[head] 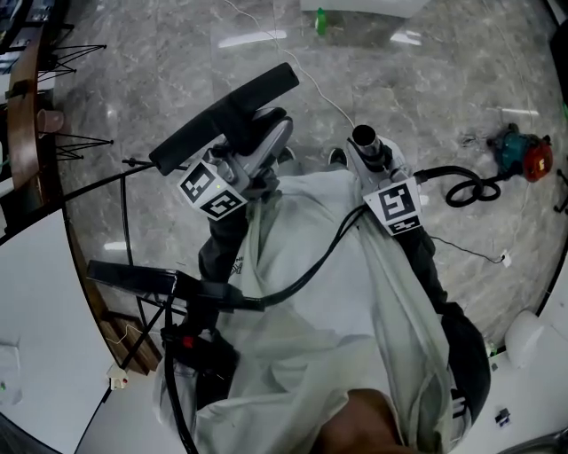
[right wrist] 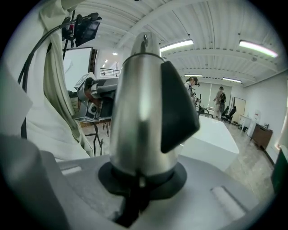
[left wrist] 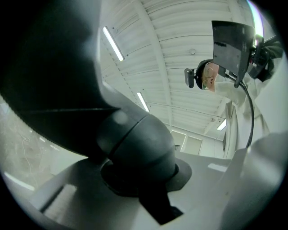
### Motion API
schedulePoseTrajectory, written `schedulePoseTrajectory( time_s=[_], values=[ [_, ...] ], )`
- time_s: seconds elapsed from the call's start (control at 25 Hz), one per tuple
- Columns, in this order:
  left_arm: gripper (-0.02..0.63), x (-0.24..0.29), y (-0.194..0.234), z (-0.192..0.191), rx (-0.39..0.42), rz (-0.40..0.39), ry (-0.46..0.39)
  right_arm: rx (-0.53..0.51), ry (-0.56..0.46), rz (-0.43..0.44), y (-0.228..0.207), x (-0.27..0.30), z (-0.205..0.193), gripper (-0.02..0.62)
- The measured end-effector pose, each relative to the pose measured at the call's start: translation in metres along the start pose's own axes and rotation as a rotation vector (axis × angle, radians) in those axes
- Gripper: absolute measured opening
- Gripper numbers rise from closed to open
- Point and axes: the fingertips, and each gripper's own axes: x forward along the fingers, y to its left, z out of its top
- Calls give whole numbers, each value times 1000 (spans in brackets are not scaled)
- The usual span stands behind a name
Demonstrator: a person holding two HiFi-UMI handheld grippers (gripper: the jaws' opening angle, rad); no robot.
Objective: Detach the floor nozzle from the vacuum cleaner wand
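My left gripper [left wrist: 144, 179] is clamped on the neck of the flat black plastic floor nozzle [head: 226, 111], my right gripper [right wrist: 139, 179] is pinched on the shiny silver metal wand [right wrist: 139, 112], and the two look already apart, so I'd hold firm and lower the nozzle gently, no twisting.

A small green bottle [head: 321, 21] sits on the marble floor [head: 177, 80]. A white counter [head: 35, 301] lies at left. People [right wrist: 220, 96] stand far off under ceiling lights [right wrist: 176, 45].
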Motion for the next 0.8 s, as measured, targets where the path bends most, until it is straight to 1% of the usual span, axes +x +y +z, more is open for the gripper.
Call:
schedulePoseTrajectory(
  time_s=[0.2,0.8],
  values=[
    [75,3,-4,-7,-19,-14,8,7,13,11,4,0,-5,44],
    [75,1,-2,-11,-53,-10,8,-3,38,61,12,6,-11,44]
  ],
)
